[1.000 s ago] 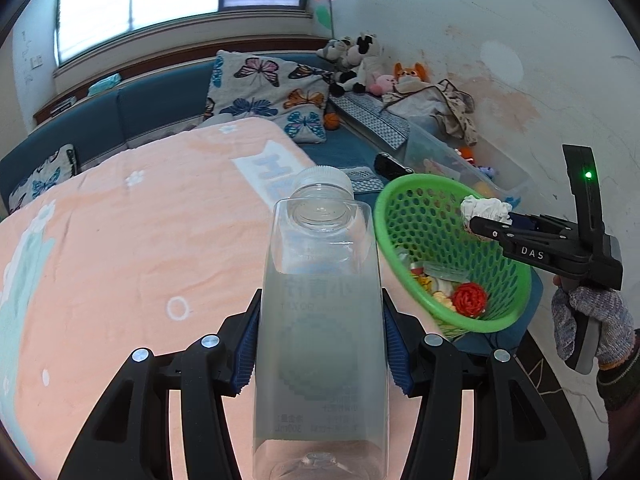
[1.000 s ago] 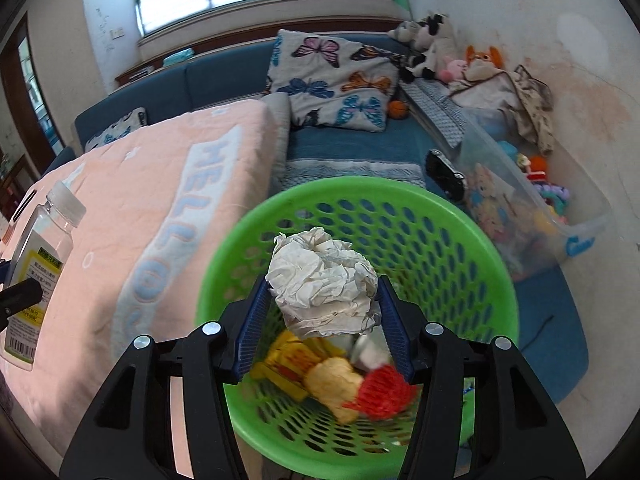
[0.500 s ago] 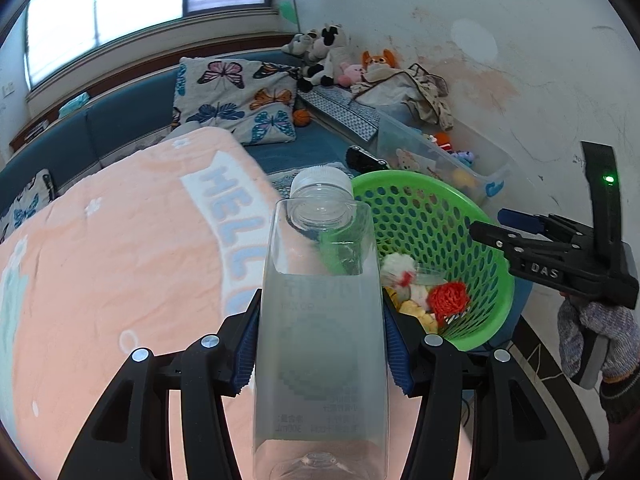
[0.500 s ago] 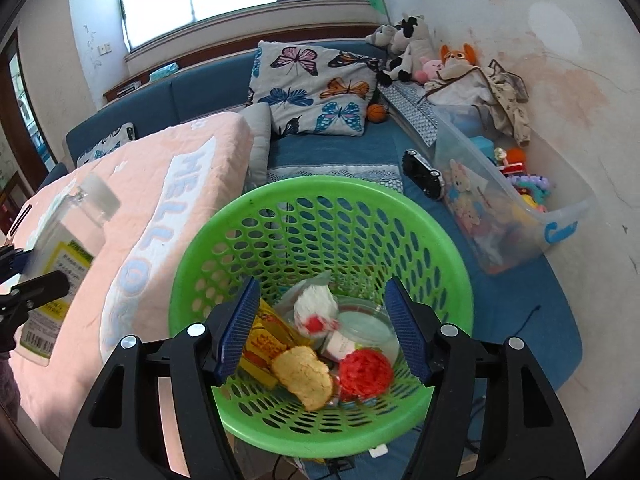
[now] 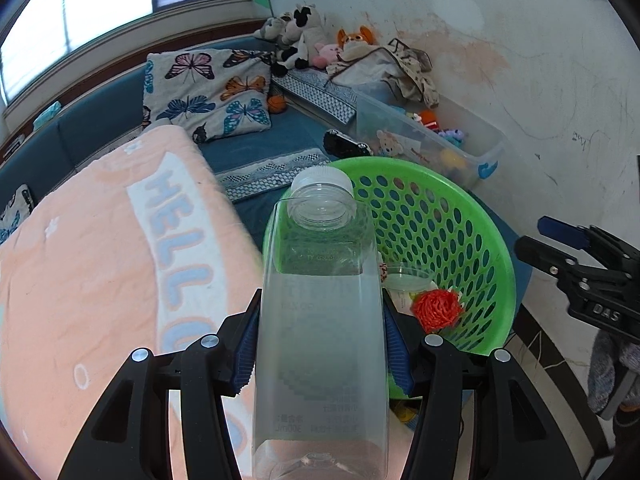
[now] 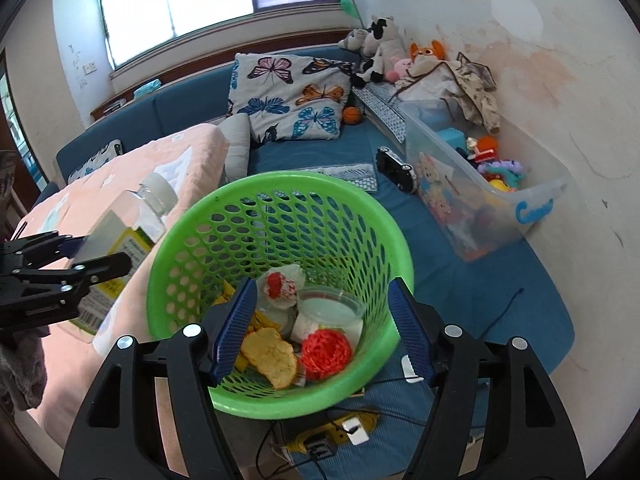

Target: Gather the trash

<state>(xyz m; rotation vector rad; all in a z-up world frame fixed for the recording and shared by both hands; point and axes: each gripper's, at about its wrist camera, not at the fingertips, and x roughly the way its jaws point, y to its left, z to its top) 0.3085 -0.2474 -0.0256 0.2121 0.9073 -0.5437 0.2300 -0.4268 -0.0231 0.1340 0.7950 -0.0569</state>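
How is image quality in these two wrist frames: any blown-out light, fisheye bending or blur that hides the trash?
Left wrist view: window overexposed, edges bent by the fisheye, the clear bottle between the left gripper's pads fills the centre and hides part of the green basket. Right wrist view: window also blown out, basket contents sharp between the open right gripper, walls curve near the rim.

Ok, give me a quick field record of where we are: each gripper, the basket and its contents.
left gripper: shut on clear plastic bottle, white cap on, beside the basket rim
right gripper: open, empty, jaws have just been opening, above the basket
green basket: upright, next to the pink blanket
basket contents: crumpled wrapper, clear cup, red mesh ball, yellow snack piece
bottle status: not yet in basket
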